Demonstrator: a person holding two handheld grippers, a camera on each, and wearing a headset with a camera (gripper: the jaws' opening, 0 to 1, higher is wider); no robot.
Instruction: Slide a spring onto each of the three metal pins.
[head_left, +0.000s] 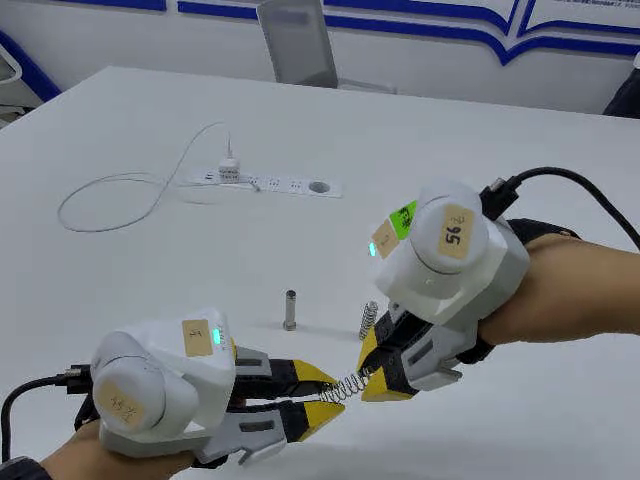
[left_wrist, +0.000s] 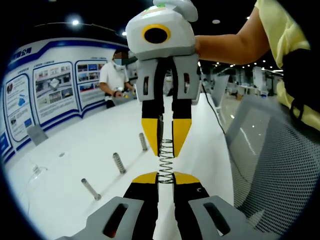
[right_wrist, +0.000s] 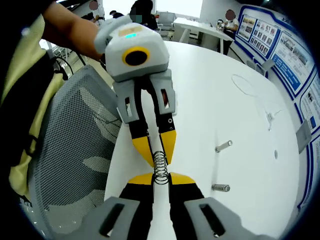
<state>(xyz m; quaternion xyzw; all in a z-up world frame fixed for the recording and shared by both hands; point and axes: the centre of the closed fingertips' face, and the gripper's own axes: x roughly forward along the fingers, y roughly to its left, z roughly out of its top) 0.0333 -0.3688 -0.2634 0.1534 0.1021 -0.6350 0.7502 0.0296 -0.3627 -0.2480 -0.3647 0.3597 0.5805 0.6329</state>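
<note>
While my left claw (head_left: 335, 393) and right claw (head_left: 373, 372) each pinch an end of one spring (head_left: 346, 385), a bare pin (head_left: 290, 310) stands at eleven o'clock on the surface (head_left: 420, 140), a sprung pin (head_left: 368, 320) at one o'clock. Next, I judge, one claw releases; the other threads the bare pin.

Faces a broad white table (head_left: 480, 130) with a power strip (head_left: 270, 184) and looped white cable (head_left: 120, 178). Beyond, a grey chair back (head_left: 295, 40) against a blue-striped white wall (head_left: 430, 55). Elsewhere: blue-framed display panels (left_wrist: 55, 85), a grey mesh chair (left_wrist: 270, 165), ceiling spotlights (left_wrist: 75, 22).
</note>
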